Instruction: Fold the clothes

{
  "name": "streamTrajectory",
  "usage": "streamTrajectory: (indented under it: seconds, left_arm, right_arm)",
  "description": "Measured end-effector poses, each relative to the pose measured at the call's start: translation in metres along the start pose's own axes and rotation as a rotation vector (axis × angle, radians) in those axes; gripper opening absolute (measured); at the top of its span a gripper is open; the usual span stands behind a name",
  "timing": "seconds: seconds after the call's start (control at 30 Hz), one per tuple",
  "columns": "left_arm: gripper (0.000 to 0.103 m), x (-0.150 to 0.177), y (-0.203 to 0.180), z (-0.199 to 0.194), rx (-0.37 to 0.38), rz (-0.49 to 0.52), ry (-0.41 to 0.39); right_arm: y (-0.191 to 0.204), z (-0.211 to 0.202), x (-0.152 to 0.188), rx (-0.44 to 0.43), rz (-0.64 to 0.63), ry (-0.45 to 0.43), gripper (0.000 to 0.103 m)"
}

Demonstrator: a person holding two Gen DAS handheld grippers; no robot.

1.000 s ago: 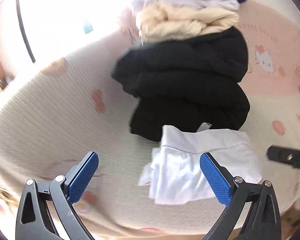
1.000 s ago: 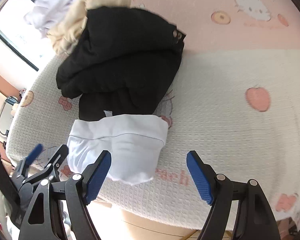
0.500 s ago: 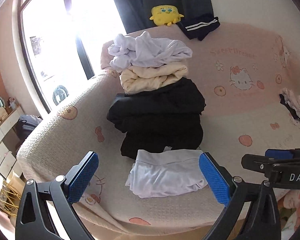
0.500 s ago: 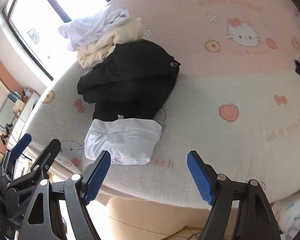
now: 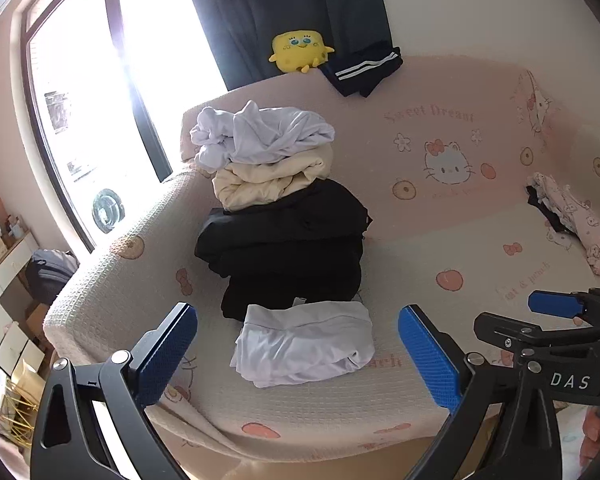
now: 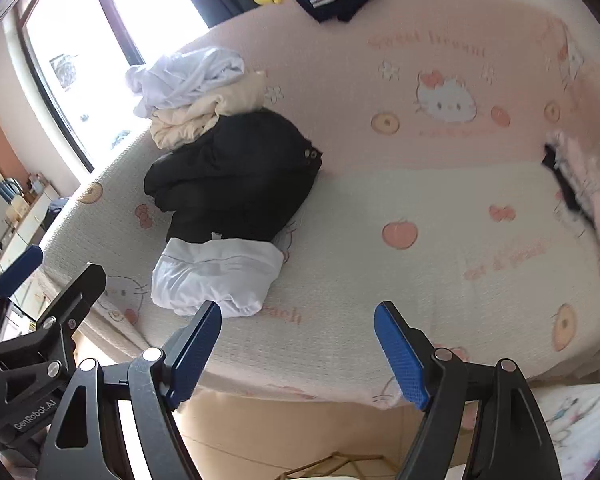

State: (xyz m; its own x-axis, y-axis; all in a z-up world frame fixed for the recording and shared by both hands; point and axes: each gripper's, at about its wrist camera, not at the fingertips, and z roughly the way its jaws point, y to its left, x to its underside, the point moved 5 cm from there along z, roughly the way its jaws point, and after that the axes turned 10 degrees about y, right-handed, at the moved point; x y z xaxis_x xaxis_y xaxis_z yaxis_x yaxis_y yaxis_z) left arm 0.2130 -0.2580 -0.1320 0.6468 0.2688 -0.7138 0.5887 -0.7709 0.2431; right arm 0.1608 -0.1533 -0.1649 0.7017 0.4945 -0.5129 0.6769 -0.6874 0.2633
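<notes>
Ahead, the folded white garment point(image 5: 304, 344) is seen nearer the empty, wide left tool point(image 5: 298, 354) than the equally wide right tool point(image 6: 298, 350).

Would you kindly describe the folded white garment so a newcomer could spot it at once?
Find the pink-and-cream sofa cover and the clothes pile at its window end. The folded white garment lies flat at the front edge, against the black clothes; unlike the crumpled white top above, it is neatly folded.
</notes>
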Motion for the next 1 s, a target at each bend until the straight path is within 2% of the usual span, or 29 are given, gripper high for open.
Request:
streamTrajectory:
  seconds: [0.23, 0.4, 0.47, 0.57, 0.63, 0.67, 0.77, 0.83, 0.9, 1.0]
  left_arm:
    - [0.102, -0.006, 0.003, -0.028, 0.019, -0.008, -0.036]
    - [0.102, -0.009, 0.004, -0.033, 0.088, -0.038, -0.022]
    - [0.102, -0.01, 0.005, -0.038, 0.13, -0.081, -0.046]
    - [0.103, -0.008, 0.01, -0.055, 0.114, -0.169, -0.129]
    - [0.103, -0.01, 0.009, -0.057, 0.038, -0.174, -0.121]
    - [0.103, -0.012, 0.005, -0.054, -0.003, -0.146, -0.101]
    - [0.103, -0.011, 0.0, -0.048, -0.039, -0.092, -0.06]
    - [0.103, -0.009, 0.0, -0.046, -0.019, -0.094, -0.04]
    - [0.103, -0.006, 0.002, -0.044, 0.009, -0.111, -0.017]
    - [0.103, -0.002, 0.003, -0.044, 0.012, -0.114, -0.002]
  right_arm:
    - [0.007, -0.03, 0.008, 0.027, -0.024, -0.078, 0.079]
    - [0.01, -0.037, 0.016, 0.029, -0.034, -0.09, 0.079]
    - [0.012, -0.038, 0.017, 0.023, -0.041, -0.091, 0.079]
    - [0.017, -0.042, 0.017, 0.018, -0.056, -0.118, 0.079]
    - [0.021, -0.047, 0.016, 0.016, -0.065, -0.141, 0.079]
    - [0.022, -0.05, 0.015, 0.015, -0.066, -0.152, 0.08]
    - [0.023, -0.054, 0.016, 0.041, -0.078, -0.166, 0.083]
    - [0.023, -0.054, 0.018, 0.068, -0.095, -0.167, 0.086]
    - [0.022, -0.052, 0.022, 0.058, -0.096, -0.154, 0.086]
    - [0.019, -0.049, 0.025, 0.061, -0.083, -0.137, 0.086]
